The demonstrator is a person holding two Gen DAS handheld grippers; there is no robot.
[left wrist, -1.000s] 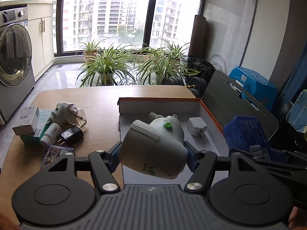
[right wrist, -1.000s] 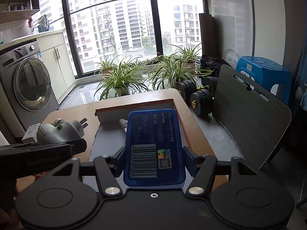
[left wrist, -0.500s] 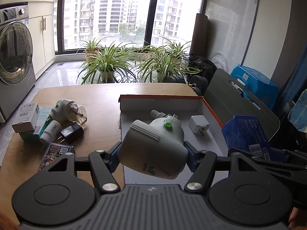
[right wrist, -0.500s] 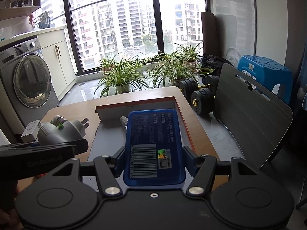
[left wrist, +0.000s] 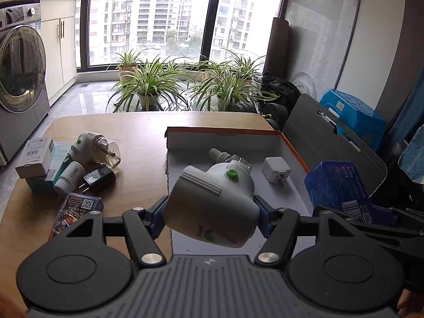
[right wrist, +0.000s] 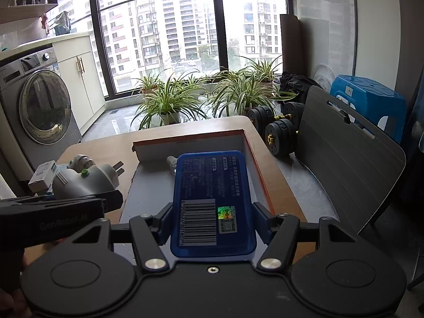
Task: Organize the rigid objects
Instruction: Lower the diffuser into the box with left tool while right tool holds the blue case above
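Note:
My left gripper [left wrist: 209, 213] is shut on a white plug-in device with a green button [left wrist: 212, 204], held above the near edge of the open cardboard box [left wrist: 222, 135]. My right gripper [right wrist: 212, 224] is shut on a blue plastic case with a barcode [right wrist: 212, 196], held over the box's right part [right wrist: 254, 156]. The case also shows in the left wrist view [left wrist: 336, 188], and the white device in the right wrist view [right wrist: 82, 182]. A white charger cube [left wrist: 275, 169] and a small clear bottle [left wrist: 220, 155] lie inside the box.
On the wooden table [left wrist: 140, 132] left of the box lie another plug-in device with a clear bottle [left wrist: 95, 149], a white carton [left wrist: 34, 156], a white vial [left wrist: 69, 175], a black charger [left wrist: 99, 179] and a colourful packet [left wrist: 76, 208]. A grey chair back [left wrist: 328, 143] stands right.
Both grippers have moved a little forward over the table with their loads still held; the box and the loose items appear slightly nearer.

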